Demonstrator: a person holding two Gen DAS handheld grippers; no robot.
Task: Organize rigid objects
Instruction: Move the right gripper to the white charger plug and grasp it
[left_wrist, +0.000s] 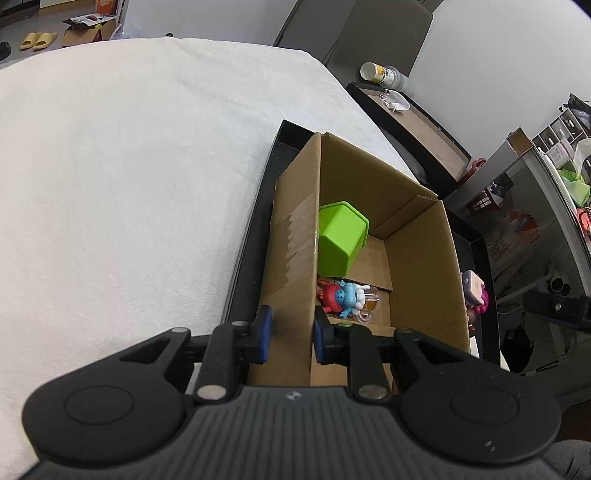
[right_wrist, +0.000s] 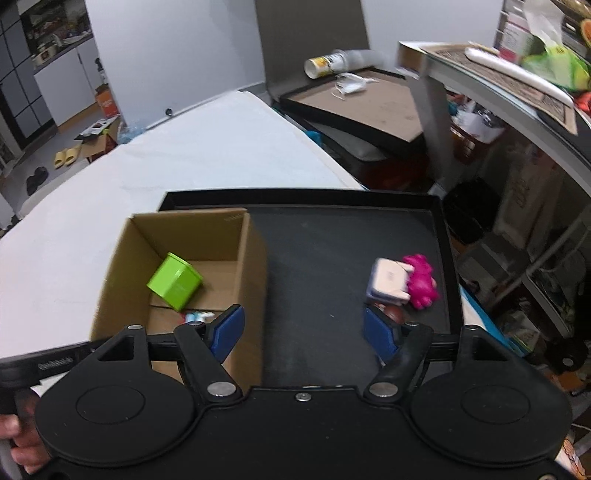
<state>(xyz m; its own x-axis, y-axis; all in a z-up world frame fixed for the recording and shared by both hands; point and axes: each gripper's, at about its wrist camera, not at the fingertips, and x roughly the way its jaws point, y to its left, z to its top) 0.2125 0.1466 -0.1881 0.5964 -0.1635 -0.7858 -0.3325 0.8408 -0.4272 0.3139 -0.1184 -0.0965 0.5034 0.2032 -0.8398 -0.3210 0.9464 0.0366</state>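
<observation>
We are clamping the left hand-held gripper (left_wrist: 291, 334) on the near side wall of the cardboard box (left_wrist: 295, 236), its blue pads pressing the wall from both faces. The box is sitting on the left part of a black tray (right_wrist: 332, 236), which is resting on a desk covered with a white cloth (left_wrist: 129, 166). Inside the box a green cube-shaped container (left_wrist: 341, 236) is lying tilted against the held wall, and just nearer to us a small blue-and-red toy figure (left_wrist: 341, 297) is lying beside a clear plastic piece on the box floor. We are holding the right hand-held gripper (right_wrist: 303, 330) over the bare black tray with its jaws standing apart and nothing between them; its left pad is hanging over the box's right wall, its right pad just in front of the toys. On the right part of the tray, well apart from the box, a pink toy (right_wrist: 421, 280) is touching a pale box-shaped toy (right_wrist: 388, 280), with a dark brownish thing half hidden just below them.
</observation>
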